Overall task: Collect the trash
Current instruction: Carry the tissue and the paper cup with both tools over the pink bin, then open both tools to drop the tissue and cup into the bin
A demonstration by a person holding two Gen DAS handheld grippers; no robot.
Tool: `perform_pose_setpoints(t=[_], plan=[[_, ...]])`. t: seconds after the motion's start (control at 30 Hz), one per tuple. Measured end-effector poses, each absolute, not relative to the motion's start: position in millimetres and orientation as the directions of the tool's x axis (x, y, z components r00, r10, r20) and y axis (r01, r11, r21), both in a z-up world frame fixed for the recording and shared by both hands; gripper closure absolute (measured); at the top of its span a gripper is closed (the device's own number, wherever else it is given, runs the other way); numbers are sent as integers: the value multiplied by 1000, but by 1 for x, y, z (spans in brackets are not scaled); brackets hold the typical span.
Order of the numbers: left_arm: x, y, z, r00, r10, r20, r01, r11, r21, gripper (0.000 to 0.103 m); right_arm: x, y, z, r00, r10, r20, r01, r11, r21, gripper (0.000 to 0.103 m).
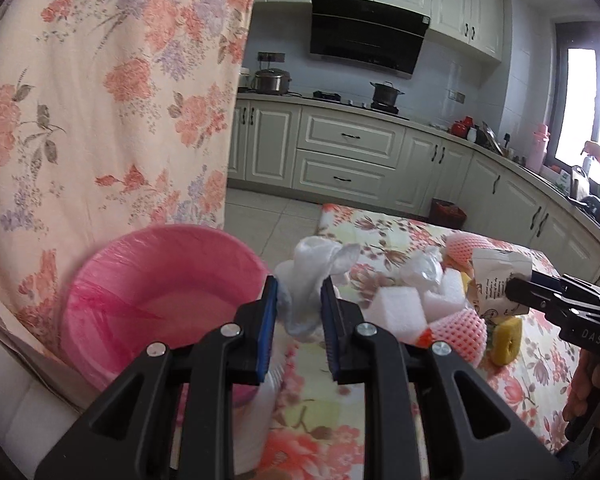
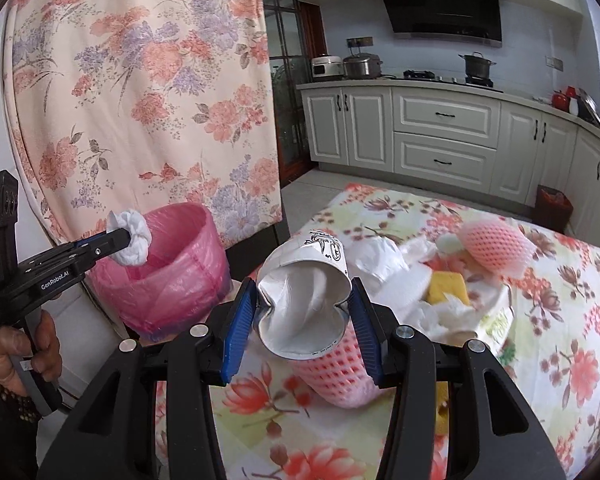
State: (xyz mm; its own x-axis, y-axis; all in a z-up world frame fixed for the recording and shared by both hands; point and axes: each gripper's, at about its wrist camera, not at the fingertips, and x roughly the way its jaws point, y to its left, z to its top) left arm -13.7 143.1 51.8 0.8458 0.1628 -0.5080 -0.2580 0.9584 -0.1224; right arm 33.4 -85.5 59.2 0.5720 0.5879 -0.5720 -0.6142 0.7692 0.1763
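My left gripper is shut on a crumpled white tissue; in the right wrist view the left gripper holds that tissue over the near rim of the pink-lined bin. The bin stands at the table's left edge. My right gripper is shut on a squashed white paper cup, held above the table; it also shows in the left wrist view. Pink foam fruit nets, white foam blocks, yellow sponges and crumpled plastic lie piled on the floral tablecloth.
A floral curtain hangs behind the bin. Kitchen cabinets with a stove, pots and a range hood line the back. A small dark bin stands on the floor by the cabinets.
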Motion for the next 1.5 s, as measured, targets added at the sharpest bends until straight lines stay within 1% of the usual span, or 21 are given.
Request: perform_pose_setpoints(t=[0.17, 0.47, 0.73, 0.97, 1.07, 1.1, 1.13, 1.17, 1.2, 1.23, 1.37, 1.4, 1.47, 1.5], plan=[[-15, 190, 60, 818, 235, -525, -344, 931, -119, 82, 46, -27, 75, 527, 636, -565, -678, 715, 172, 57], [-24, 242, 52, 773, 295, -562, -443, 885, -143, 81, 52, 87, 83, 465, 662, -589, -775, 626, 91, 57], [-35, 267, 40, 750, 305, -587, -474, 867, -155, 80, 53, 163, 61, 370, 667, -647, -830, 550, 91, 57], [-31, 280, 33, 746, 290, -599, -477, 861, -176, 77, 57, 192, 46, 311, 675, -669, -852, 509, 118, 56], [-29, 287, 27, 738, 280, -613, -486, 852, -195, 71, 59, 199, 39, 305, 677, -670, -860, 498, 112, 54], [-29, 288, 26, 737, 281, -615, -488, 850, -197, 67, 60, 201, 37, 293, 679, -674, -864, 490, 118, 42], [-29, 290, 25, 737, 278, -616, -488, 849, -201, 61, 61, 202, 34, 297, 674, -677, -861, 495, 115, 35], [-31, 290, 25, 740, 275, -614, -487, 848, -207, 58, 61, 200, 34, 310, 670, -675, -857, 504, 107, 34], [-32, 291, 25, 743, 272, -611, -485, 848, -213, 51, 61, 197, 34, 315, 670, -672, -854, 509, 107, 34], [-32, 290, 26, 746, 271, -609, -485, 847, -217, 47, 62, 193, 34, 320, 672, -668, -850, 515, 111, 34], [-34, 283, 28, 742, 288, -605, -496, 843, -207, 44, 62, 168, 44, 368, 671, -643, -831, 548, 97, 34], [-35, 280, 28, 742, 293, -603, -497, 844, -201, 42, 62, 161, 46, 384, 668, -637, -825, 558, 87, 32], [-36, 270, 29, 752, 288, -593, -484, 852, -200, 37, 58, 140, 53, 420, 661, -622, -812, 580, 68, 29], [-37, 264, 31, 762, 289, -580, -476, 857, -197, 30, 58, 129, 55, 439, 655, -615, -802, 595, 61, 28]])
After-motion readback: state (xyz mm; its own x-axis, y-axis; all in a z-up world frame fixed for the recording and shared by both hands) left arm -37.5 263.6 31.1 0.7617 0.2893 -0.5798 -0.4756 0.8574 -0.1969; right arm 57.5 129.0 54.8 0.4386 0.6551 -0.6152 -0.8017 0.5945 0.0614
